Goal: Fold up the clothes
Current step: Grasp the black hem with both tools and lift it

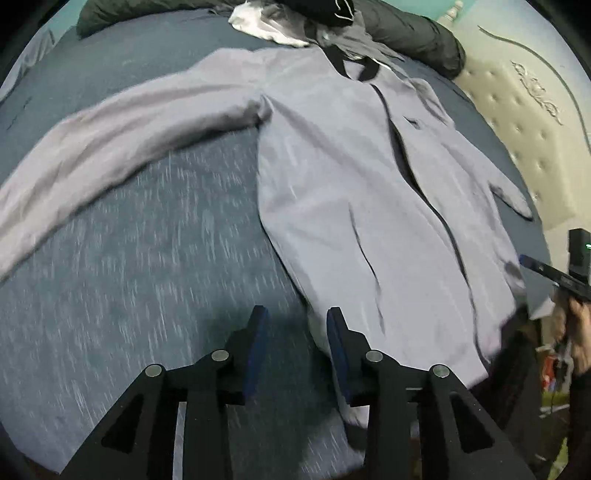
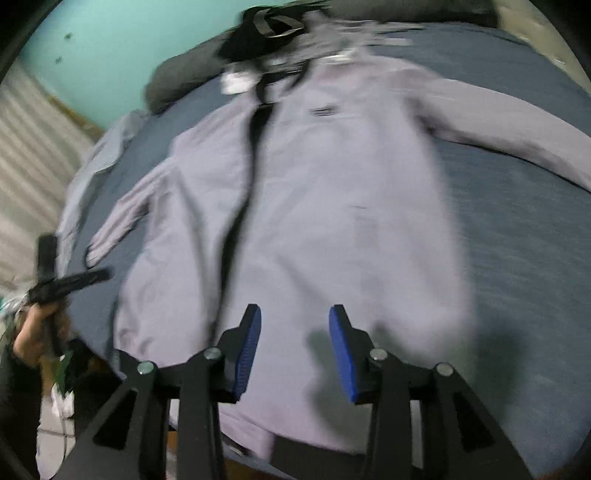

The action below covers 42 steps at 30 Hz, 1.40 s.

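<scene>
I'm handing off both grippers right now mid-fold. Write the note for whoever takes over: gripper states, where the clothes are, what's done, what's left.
Left gripper: open, nothing between the pads, above the jacket's hem at its left edge.
Right gripper: open, empty, above the lower hem.
Grey jacket: spread flat, front up, on the blue bed cover, collar away from you, both sleeves stretched out to the sides.
Pile of other clothes: beyond the collar, by the dark pillow.
Done: jacket laid out.
Left: no fold made yet; bring the sleeves in, fold the body, then probably go on to the pile.
</scene>
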Each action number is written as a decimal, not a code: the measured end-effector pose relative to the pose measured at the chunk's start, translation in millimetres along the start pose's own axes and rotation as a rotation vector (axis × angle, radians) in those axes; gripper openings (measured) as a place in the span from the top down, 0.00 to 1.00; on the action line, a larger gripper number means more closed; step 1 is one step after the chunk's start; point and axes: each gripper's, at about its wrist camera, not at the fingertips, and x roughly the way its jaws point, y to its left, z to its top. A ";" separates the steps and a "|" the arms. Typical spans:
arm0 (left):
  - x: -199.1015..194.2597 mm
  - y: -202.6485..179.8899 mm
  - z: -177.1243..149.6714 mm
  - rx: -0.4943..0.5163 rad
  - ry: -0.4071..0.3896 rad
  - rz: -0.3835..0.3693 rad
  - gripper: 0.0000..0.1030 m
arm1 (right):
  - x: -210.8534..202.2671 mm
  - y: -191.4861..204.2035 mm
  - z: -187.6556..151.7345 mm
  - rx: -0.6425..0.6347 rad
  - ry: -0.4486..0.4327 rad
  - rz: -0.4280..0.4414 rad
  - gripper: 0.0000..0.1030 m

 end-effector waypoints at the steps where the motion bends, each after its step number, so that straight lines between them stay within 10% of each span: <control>1: -1.3 -1.8 -6.0 -0.009 0.009 -0.014 0.57 | -6.3 -10.7 -4.2 0.016 0.002 -0.018 0.62; 15: 27.7 -27.9 -62.5 -0.034 0.097 -0.078 0.54 | -2.5 -55.9 -74.8 0.100 0.107 -0.015 0.61; 21: 32.7 -36.0 -68.4 -0.036 0.100 -0.123 0.55 | -6.5 -49.4 -84.1 0.098 0.079 0.005 0.86; 35: 55.6 -46.4 -68.8 -0.017 0.119 -0.100 0.55 | -12.6 -49.7 -90.4 0.119 0.052 0.032 0.88; 42: 47.6 -63.1 -66.8 0.035 0.113 -0.091 0.88 | -23.1 -46.5 -92.0 0.111 0.055 0.051 0.91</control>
